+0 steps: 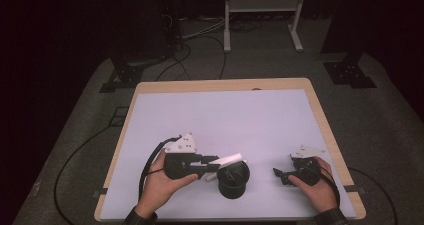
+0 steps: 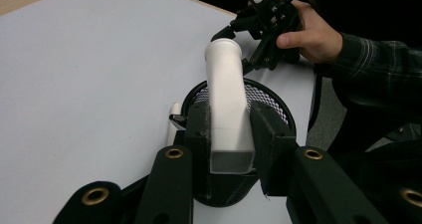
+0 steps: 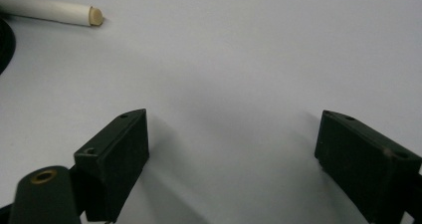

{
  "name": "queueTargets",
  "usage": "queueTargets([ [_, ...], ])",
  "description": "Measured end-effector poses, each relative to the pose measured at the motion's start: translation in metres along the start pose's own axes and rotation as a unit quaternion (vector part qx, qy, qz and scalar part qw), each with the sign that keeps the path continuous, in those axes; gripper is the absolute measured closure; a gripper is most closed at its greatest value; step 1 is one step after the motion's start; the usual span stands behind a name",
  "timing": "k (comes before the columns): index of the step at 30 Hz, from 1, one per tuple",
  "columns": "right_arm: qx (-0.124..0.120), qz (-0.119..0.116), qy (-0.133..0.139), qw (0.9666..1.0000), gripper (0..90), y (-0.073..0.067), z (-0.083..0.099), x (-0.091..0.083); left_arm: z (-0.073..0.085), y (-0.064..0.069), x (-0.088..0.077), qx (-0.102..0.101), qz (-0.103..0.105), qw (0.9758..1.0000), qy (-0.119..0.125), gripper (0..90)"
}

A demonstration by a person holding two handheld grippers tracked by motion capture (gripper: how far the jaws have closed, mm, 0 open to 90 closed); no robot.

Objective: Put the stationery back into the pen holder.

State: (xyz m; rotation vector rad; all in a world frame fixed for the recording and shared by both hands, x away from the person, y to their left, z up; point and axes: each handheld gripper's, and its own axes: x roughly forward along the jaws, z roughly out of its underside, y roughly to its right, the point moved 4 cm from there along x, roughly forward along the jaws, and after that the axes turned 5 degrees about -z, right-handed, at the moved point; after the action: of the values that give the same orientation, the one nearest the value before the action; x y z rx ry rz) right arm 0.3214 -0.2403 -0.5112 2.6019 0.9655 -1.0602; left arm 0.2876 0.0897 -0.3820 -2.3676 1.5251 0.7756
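1. Here, in the high view, my left gripper [image 1: 214, 163] sits at the near middle of the white table [image 1: 225, 115], pointing toward the right, with my hand [image 1: 161, 185] wrapped around its body.
2. Its jaws are clenched on a white tube [image 2: 228, 109]. In the left gripper view the two black pads press against the tube's flat sides near its open squared end, and the tube runs away from the camera to a rounded far end.
3. The tube is held above a black mesh cup [image 1: 233, 177], which stands on the table just right of the left gripper. In the left gripper view the cup's mesh rim [image 2: 263, 92] shows behind and below the tube. I cannot tell whether the tube touches the rim.
4. A second white stick [image 2: 173, 120] lies on the table just beside the cup. In the right gripper view I see what looks like the same stick [image 3: 54, 11] at the top left, with a tan tip, lying flat on the white surface.
5. My right gripper [image 1: 280, 175] rests near the right edge of the table, well apart from the cup, and points left toward it.
6. Its jaws are released: the right gripper view shows both pads [image 3: 117, 157] standing wide apart with bare table between them, holding nothing.
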Motion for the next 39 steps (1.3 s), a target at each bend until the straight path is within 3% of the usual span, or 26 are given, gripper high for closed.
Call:
queueTargets([
  [21,0.0,0.0,0.0,1.0,12.4,0.0,0.0,0.0,-0.007,0.002,0.006,0.011,0.006,0.9999,-0.007,70.9],
  [39,0.0,0.0,0.0,1.0,12.4,0.0,0.0,0.0,-0.016,0.001,0.025,0.013,0.017,0.9997,-0.015,70.8],
])
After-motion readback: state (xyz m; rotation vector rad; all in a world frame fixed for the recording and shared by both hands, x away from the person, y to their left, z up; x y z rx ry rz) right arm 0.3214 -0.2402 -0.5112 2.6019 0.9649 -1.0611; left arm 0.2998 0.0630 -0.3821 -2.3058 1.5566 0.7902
